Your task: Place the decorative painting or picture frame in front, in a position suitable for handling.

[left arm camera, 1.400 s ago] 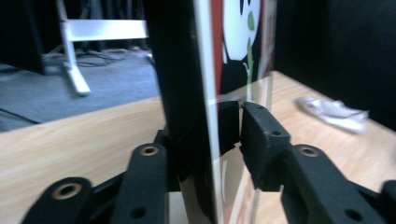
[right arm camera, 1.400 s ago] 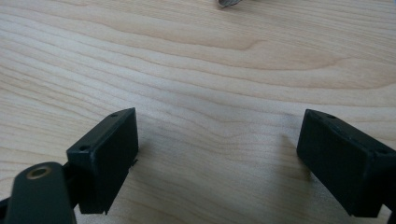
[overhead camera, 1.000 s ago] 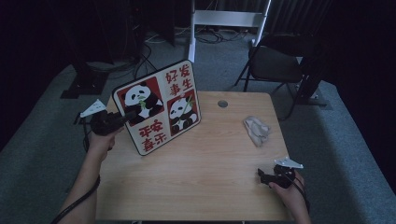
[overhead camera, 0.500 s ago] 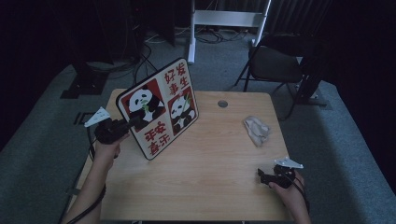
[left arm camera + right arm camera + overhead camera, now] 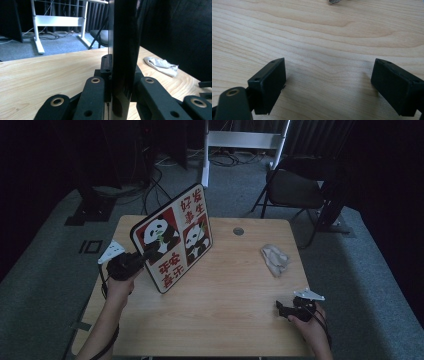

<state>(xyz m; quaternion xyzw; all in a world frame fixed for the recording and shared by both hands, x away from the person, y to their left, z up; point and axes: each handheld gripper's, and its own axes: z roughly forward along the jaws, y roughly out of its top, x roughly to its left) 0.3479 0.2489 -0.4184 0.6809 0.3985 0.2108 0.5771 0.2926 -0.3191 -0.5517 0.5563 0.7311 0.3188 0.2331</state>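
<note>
Left gripper clamps panda board (tilted upright).

Table: light wood, smooth, matt, visible grain. Panda board near table's left edge: printed face, glossy black edge. Cloth at table's right: crumpled white fabric. Gripper jaws: matt black plastic, brass-coloured rivets.

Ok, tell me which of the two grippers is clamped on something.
The left gripper: its jaws are shut on the edge of the panda board, propping it tilted on the table. The right gripper lies open, holding nothing.
</note>
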